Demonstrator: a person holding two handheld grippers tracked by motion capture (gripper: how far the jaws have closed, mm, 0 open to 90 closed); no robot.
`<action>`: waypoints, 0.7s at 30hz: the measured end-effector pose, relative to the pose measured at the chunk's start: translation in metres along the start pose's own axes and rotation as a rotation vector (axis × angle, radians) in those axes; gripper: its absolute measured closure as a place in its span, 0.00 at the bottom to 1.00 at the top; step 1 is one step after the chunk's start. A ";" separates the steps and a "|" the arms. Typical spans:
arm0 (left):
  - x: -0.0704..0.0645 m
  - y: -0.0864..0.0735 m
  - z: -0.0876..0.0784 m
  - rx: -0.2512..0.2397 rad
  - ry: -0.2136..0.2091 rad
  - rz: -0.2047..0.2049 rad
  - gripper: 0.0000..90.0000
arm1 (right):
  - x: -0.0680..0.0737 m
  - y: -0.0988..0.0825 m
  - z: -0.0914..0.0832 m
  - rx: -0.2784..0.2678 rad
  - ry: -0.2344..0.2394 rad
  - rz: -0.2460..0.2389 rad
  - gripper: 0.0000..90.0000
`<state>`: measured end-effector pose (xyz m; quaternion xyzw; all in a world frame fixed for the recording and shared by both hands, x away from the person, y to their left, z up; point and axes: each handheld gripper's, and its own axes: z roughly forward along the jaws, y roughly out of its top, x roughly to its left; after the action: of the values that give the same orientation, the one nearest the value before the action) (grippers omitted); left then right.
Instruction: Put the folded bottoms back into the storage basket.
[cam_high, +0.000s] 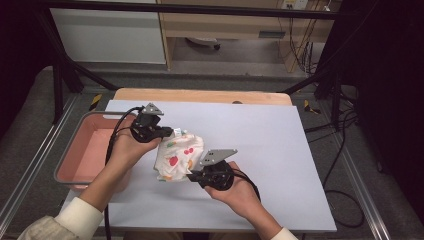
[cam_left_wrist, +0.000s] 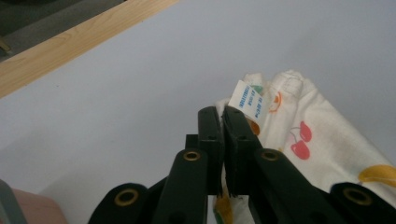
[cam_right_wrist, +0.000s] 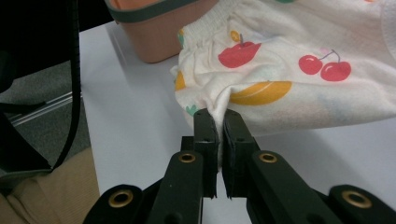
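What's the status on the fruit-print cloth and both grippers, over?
Left hand-held gripper shut on fruit-print cloth. Right hand-held gripper shut on its other edge. Cloth bunched between them over the white table. Pink bin alongside, nothing blocking.

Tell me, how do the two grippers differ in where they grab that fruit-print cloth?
The left gripper pinches the fruit-print cloth at its far upper edge, near the white care label; the right gripper pinches a fold at the near lower edge. The left gripper is beside the pink tub; the right gripper is over the middle of the white table. Both are shut on the cloth.
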<state>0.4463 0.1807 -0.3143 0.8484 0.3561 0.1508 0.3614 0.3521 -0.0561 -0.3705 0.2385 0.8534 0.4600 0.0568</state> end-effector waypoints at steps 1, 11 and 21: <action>0.001 0.001 -0.002 -0.001 0.000 0.003 0.97 | 0.000 0.000 0.000 0.000 0.000 0.000 0.96; 0.013 0.011 -0.021 -0.026 0.029 0.005 0.97 | 0.001 0.023 0.002 -0.031 0.008 -0.018 0.96; 0.018 0.012 -0.031 -0.033 0.042 0.004 0.97 | 0.003 0.032 0.001 -0.044 0.008 -0.029 0.96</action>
<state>0.4492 0.2034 -0.2838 0.8396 0.3594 0.1754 0.3676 0.3610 -0.0391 -0.3447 0.2230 0.8467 0.4787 0.0655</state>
